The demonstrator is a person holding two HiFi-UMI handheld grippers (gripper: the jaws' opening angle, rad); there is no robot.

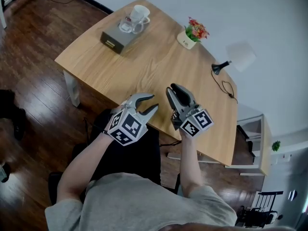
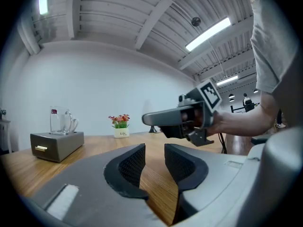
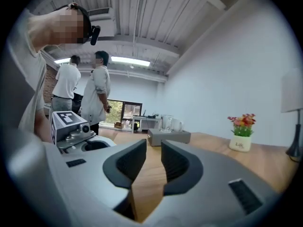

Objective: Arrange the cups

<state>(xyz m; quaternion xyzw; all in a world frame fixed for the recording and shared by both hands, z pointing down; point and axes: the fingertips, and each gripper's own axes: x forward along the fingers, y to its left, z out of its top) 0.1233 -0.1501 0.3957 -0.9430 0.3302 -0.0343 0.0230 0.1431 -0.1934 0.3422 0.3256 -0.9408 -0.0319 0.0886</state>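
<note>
Open and empty at the left gripper (image 2: 154, 148): jaws clearly apart, only bare desk (image 1: 159, 66) showing between. Narrower at the right gripper (image 3: 153, 143): a slim gap, nothing gripped, wood grain visible through it. Side by side over the near desk edge, close together but not touching, both pointing across the desk.

Well apart from both, towards the far left corner: a grey box (image 1: 115, 38) with two cups on top. Nearer the front of the box, a clear glass cup (image 1: 126, 25); just behind it, a white mug (image 1: 140, 13), upright. Whether touching each other, cannot tell.

On the glass cup, near the rim, a small red label, too small to read. Further right along the far edge, a white flower pot (image 1: 186, 40) with red and orange blooms and dark lettering on its front, not legible. On each gripper's cube, black-and-white square markers only, no words.
</note>
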